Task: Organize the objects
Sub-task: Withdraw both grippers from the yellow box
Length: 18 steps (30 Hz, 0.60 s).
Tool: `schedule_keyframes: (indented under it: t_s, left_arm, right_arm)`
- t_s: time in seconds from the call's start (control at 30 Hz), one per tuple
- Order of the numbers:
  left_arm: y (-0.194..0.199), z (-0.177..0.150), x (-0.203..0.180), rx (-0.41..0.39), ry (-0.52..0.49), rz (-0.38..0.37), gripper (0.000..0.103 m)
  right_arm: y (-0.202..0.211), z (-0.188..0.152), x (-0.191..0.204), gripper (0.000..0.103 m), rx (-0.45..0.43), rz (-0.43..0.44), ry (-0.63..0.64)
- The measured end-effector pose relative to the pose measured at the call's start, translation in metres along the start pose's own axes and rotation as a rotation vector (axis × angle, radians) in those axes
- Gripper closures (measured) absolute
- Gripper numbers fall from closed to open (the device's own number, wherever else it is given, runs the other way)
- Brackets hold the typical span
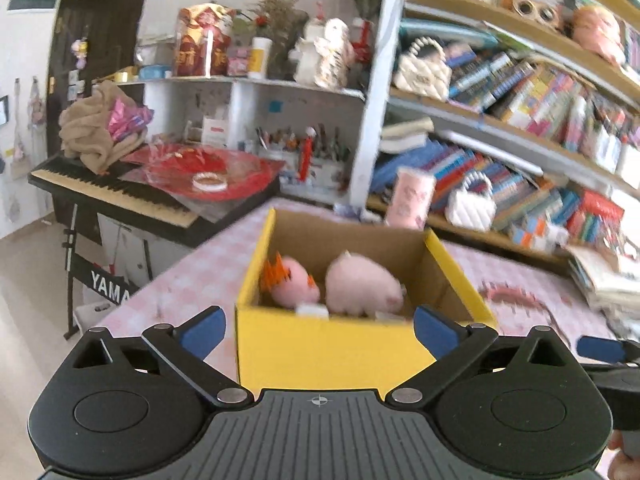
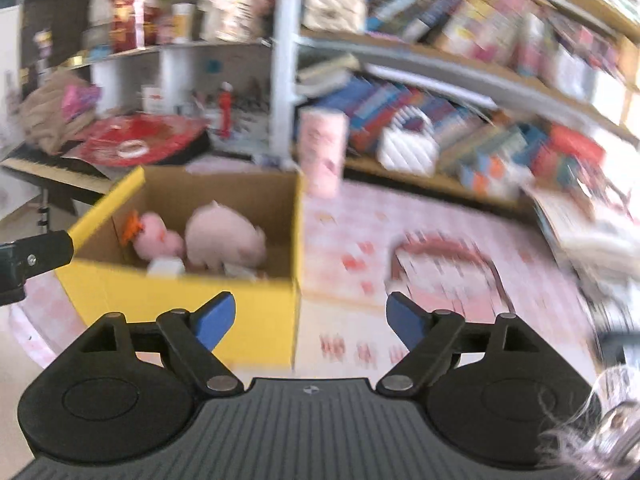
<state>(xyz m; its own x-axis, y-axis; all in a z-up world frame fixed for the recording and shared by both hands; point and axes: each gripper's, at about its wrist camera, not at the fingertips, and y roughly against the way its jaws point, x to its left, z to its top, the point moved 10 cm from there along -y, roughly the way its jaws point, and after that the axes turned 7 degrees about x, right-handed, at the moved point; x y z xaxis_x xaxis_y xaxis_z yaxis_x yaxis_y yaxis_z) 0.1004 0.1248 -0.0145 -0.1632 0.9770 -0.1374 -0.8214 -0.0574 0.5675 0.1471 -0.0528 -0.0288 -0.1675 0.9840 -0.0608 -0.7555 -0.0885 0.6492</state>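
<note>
A yellow cardboard box (image 1: 320,344) stands on the pink checked table (image 1: 192,276). Inside lie a pink pig plush (image 1: 360,284) and a smaller pink plush with orange spikes (image 1: 292,282). My left gripper (image 1: 318,330) is open and empty, just in front of the box's near wall. In the right wrist view the box (image 2: 192,300) is at the left with both plush toys (image 2: 224,240) inside. My right gripper (image 2: 310,316) is open and empty, near the box's right corner. A pink headband (image 2: 444,256) lies on the table to the right.
A pink cup (image 1: 412,196) stands behind the box. Bookshelves (image 1: 520,112) full of books and white bags fill the back right. A keyboard piano (image 1: 108,192) with red items stands at the left. The headband also shows in the left wrist view (image 1: 516,294).
</note>
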Motion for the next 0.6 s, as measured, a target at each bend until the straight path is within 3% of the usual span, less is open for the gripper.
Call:
schedule_keyframes:
  t_s: [0.23, 0.43, 0.6]
  left_arm:
    - [0.009, -0.046, -0.027, 0.097, -0.081, -0.06, 0.001]
    - [0.016, -0.057, -0.055, 0.139, -0.104, -0.142, 0.0]
    - [0.017, -0.063, -0.071, 0.146, -0.152, -0.119, 0.0]
  right_arm:
    - [0.038, -0.066, -0.036, 0.015, 0.016, -0.159, -0.116]
    - [0.058, -0.091, -0.065, 0.007, 0.036, -0.24, -0.203]
    - [0.068, -0.099, -0.082, 0.0, 0.044, -0.288, -0.236]
